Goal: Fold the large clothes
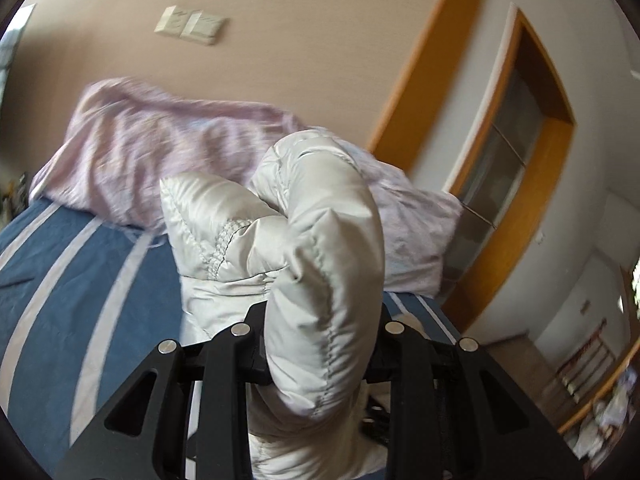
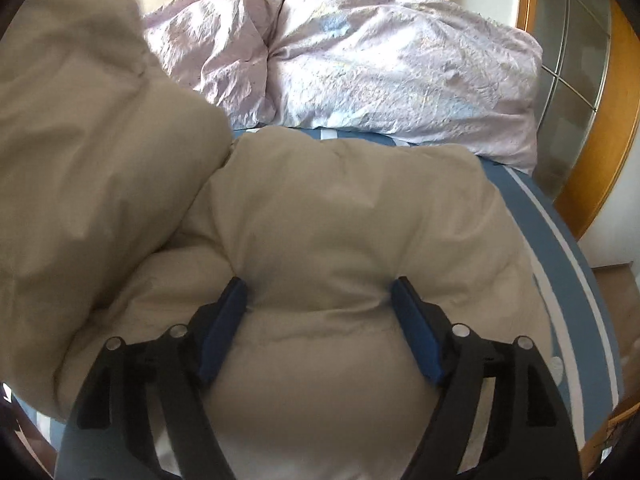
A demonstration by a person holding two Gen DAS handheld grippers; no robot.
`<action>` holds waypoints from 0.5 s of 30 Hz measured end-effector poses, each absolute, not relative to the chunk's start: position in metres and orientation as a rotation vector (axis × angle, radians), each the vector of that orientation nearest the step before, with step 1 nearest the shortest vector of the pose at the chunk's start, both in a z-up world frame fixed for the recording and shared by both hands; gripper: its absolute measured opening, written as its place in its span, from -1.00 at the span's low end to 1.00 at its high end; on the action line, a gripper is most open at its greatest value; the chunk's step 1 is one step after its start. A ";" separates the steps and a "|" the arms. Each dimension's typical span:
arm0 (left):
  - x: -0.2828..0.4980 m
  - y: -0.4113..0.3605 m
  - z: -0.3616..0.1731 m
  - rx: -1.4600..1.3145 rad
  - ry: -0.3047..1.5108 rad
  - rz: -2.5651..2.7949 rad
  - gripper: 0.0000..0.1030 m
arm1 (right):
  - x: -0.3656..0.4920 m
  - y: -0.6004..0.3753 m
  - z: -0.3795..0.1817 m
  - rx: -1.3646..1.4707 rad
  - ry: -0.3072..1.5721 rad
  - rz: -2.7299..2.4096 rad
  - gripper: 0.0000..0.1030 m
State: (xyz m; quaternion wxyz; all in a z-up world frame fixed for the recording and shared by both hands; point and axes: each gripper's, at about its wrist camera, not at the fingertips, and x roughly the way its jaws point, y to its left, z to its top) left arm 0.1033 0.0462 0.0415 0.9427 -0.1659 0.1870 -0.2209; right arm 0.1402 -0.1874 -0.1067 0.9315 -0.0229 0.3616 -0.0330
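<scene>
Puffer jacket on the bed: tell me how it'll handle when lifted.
The puffer jacket is probably light for its bulk, given the puffy quilting. Likely floppy: the part in the left gripper droops. Its shiny shell may slip; the right gripper straddles a thick bulge.

The jacket (image 1: 316, 248) is smooth, shiny quilted cloth with stitched seams. The duvet (image 2: 400, 60) is crinkled matt pink cloth; the bedsheet (image 1: 80, 264) is matt blue striped cloth. The door frame (image 1: 532, 216) is glossy wood.

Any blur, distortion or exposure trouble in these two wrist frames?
Left wrist: motion blur smears the wall switch and pink duvet; the jacket stays fairly sharp. Right wrist: the duvet is crisp, the near jacket soft. Both show fisheye bending and dark corners.
</scene>
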 end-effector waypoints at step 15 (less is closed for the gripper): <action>0.088 -0.063 0.030 -0.145 0.421 -0.619 -0.43 | 0.087 -0.271 -0.072 0.090 0.621 -0.151 0.49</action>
